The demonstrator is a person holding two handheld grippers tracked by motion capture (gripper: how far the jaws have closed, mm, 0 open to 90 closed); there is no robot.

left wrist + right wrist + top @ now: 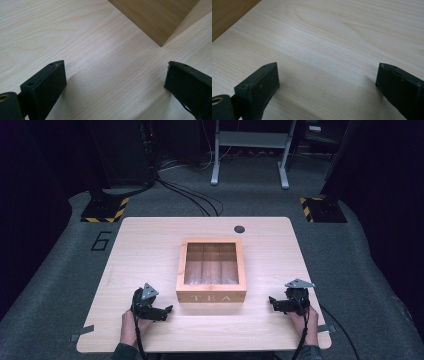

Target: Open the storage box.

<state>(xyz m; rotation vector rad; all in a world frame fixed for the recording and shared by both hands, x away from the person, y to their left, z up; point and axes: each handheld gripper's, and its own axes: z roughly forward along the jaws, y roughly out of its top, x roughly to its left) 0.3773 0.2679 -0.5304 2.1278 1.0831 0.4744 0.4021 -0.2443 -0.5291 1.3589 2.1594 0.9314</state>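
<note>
A wooden tea box (211,271) with a clear lid and the word TEA on its front sits at the middle of the light wooden table (145,245). My left gripper (166,310) rests low on the table to the box's front left, jaws wide open with nothing between them. In the left gripper view the gripper (115,80) faces a corner of the box (155,17). My right gripper (273,302) lies to the box's front right, also open and empty. In the right gripper view the gripper (327,80) stands over bare wood, with the box's side (227,15) at the top left.
A round black grommet (239,229) sits in the table near its far edge. Beyond the table lie grey carpet, black cables (195,197), a metal stand frame (250,150) and two bases with yellow-black tape (105,210).
</note>
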